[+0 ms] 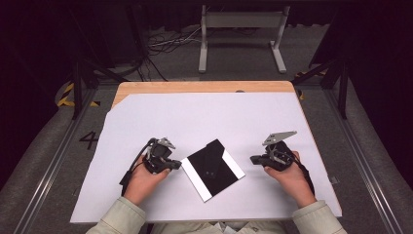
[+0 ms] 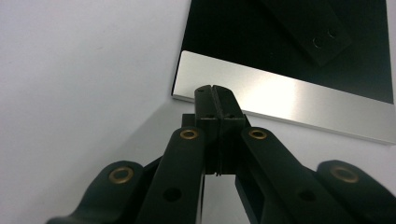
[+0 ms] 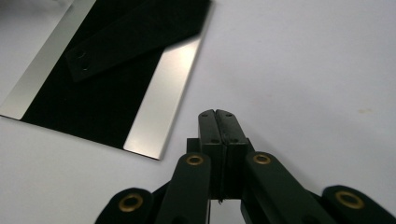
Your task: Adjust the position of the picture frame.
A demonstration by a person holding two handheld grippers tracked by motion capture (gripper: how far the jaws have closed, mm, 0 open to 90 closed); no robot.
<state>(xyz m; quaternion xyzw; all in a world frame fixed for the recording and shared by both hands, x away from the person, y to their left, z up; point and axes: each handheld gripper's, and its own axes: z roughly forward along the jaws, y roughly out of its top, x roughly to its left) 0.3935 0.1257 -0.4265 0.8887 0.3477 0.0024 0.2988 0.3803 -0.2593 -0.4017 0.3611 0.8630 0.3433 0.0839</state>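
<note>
**White sheet, black panel, two closed grippers**

White paper [image 1: 204, 117] covered most of the wooden table [image 1: 195, 87]. Nearest the person, the left gripper [image 1: 176, 165] and the right gripper [image 1: 254, 159] both had their jaws pressed together with nothing between them. Between the two lay a flat black panel with silver edge strips [image 1: 212, 169], turned diamond-wise — the left tip right at its edge, the right tip just beside it. A black strip with two small holes [image 2: 308, 25] lay on it. Beyond the table stood a grey metal frame [image 1: 241, 36].
</note>
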